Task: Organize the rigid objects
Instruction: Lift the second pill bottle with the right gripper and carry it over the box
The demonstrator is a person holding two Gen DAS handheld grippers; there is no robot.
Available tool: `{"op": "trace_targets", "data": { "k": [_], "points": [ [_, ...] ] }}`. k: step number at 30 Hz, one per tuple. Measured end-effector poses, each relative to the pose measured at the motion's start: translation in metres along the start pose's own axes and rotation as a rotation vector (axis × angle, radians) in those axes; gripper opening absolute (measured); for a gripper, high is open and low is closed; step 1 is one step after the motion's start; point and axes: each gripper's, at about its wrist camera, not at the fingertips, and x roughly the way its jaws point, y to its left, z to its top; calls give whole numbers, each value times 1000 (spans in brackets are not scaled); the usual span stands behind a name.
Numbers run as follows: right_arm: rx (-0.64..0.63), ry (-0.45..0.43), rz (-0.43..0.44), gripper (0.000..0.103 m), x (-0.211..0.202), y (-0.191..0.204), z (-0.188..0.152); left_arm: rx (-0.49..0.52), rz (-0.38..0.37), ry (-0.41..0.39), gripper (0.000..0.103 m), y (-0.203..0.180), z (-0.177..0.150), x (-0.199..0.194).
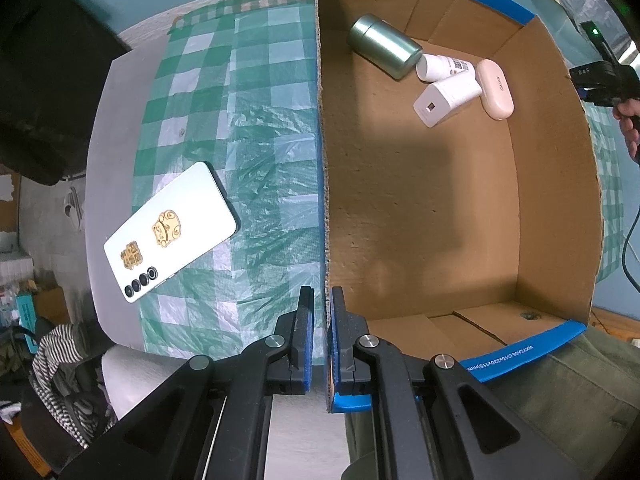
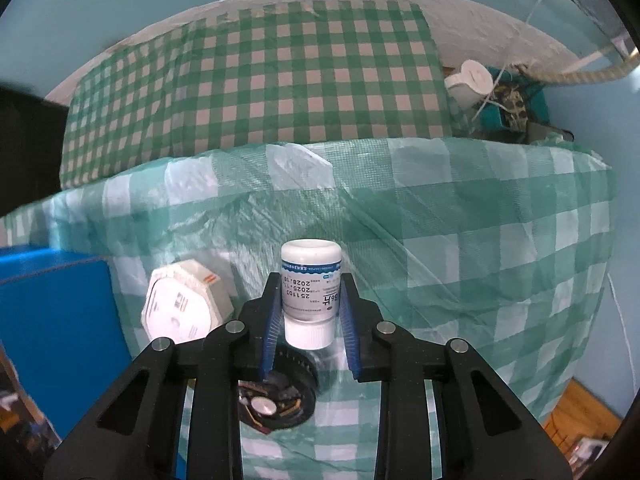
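Observation:
My left gripper [image 1: 321, 300] is shut on the near left wall of the cardboard box [image 1: 325, 184]. In the box lie a green metal canister [image 1: 383, 46], a white pill bottle [image 1: 442, 67], a white charger block [image 1: 447, 98] and a pink case [image 1: 496, 89]. A white phone [image 1: 170, 232] lies face down on the checked cloth left of the box. My right gripper [image 2: 311, 292] is shut on a white pill bottle [image 2: 310, 294], held cap toward me above the cloth. An octagonal white box [image 2: 184, 306] and a round black device [image 2: 278, 400] lie below it.
The box's blue outer side [image 2: 56, 320] stands at the left of the right wrist view. A checked cushion [image 2: 256, 72] lies beyond the table, with a white tape dispenser [image 2: 470, 80] and clutter at the right. The other hand-held gripper [image 1: 604, 76] shows past the box's right wall.

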Motion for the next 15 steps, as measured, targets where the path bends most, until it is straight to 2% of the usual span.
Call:
{"op": "trace_targets", "data": {
  "k": [15],
  "points": [
    [-114, -43, 41, 26, -37, 17, -27, 24, 0, -5, 7, -4, 1, -4]
  ]
}}
